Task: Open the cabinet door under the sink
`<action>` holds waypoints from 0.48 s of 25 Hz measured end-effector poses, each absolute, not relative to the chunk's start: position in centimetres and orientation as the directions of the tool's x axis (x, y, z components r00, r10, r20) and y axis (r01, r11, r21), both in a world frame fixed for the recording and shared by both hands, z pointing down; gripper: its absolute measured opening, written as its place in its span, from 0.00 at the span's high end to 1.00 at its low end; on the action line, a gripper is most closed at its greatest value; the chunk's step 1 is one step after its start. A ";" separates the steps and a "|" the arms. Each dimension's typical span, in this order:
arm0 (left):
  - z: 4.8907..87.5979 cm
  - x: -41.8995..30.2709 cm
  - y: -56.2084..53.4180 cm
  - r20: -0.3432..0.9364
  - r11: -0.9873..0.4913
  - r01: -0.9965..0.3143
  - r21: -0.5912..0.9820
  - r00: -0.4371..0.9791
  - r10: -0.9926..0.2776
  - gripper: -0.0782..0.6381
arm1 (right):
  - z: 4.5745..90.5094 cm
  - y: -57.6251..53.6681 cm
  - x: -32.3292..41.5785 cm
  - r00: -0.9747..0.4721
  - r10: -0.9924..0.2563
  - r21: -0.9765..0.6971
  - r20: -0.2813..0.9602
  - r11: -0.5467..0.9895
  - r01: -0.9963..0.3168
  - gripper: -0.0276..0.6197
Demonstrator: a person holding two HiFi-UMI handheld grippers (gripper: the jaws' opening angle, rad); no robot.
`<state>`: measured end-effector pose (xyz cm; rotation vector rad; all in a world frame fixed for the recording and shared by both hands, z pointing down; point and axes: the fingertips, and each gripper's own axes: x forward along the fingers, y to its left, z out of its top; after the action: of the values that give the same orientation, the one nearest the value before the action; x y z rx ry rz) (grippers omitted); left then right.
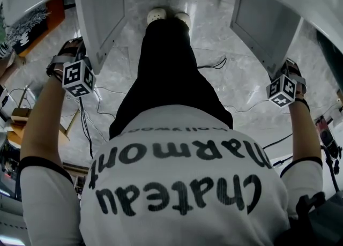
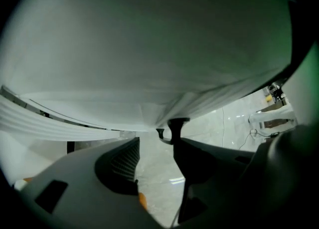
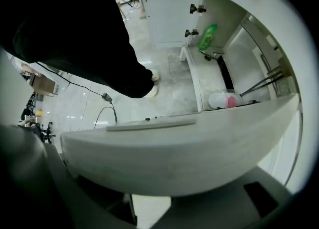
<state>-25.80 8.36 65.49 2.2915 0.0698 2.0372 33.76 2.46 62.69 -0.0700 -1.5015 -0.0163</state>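
Both white cabinet doors stand swung out on either side of the person's legs: the left door (image 1: pixel 102 17) and the right door (image 1: pixel 265 25). My left gripper (image 1: pixel 79 77) hangs at the left door's outer edge, pointing down. Its jaws (image 2: pixel 157 173) are open, and the door's black handle (image 2: pixel 173 129) sits just past the tips, untouched. My right gripper (image 1: pixel 282 90) is at the right door's outer edge. In the right gripper view that door's top edge (image 3: pixel 169 148) crosses wide, open jaws (image 3: pixel 149 208), and no pad presses on it.
Inside the cabinet are a green bottle (image 3: pixel 208 36), a white container with a pink cap (image 3: pixel 225 100) and pipes. The person's black trousers (image 1: pixel 169 73) and shoes (image 1: pixel 167 17) fill the space between the doors. Cables (image 1: pixel 214 65) lie on the marble floor, and wooden items (image 1: pixel 19 116) sit at the left.
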 end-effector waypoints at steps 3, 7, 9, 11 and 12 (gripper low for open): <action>65.5 -26.3 8.6 0.993 -0.998 -0.014 0.068 0.099 0.066 0.62 | 62.3 2.8 34.3 0.107 0.024 -0.028 0.994 0.999 0.035 0.70; 65.2 -26.8 7.5 0.997 -1.000 0.017 -0.023 0.071 -0.022 0.54 | 61.9 2.4 34.9 0.151 -0.017 0.029 0.988 0.997 -0.078 0.71; 65.0 -26.9 7.2 0.997 -0.998 0.022 -0.051 0.053 -0.049 0.52 | 61.4 1.9 35.3 0.171 -0.038 0.072 0.984 0.977 -0.200 0.71; 64.5 -26.9 6.8 0.997 -0.997 0.017 -0.071 0.042 -0.070 0.52 | 60.7 1.5 35.8 0.190 -0.061 0.119 0.980 0.942 -0.312 0.71; 64.3 -27.1 6.6 0.996 -0.997 0.010 -0.078 0.035 -0.078 0.53 | 60.3 1.4 36.0 0.200 -0.075 0.143 0.977 0.923 -0.357 0.73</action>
<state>-27.14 6.64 64.29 2.3043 -0.0759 2.2261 36.04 1.37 60.31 0.3761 -1.3647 0.2039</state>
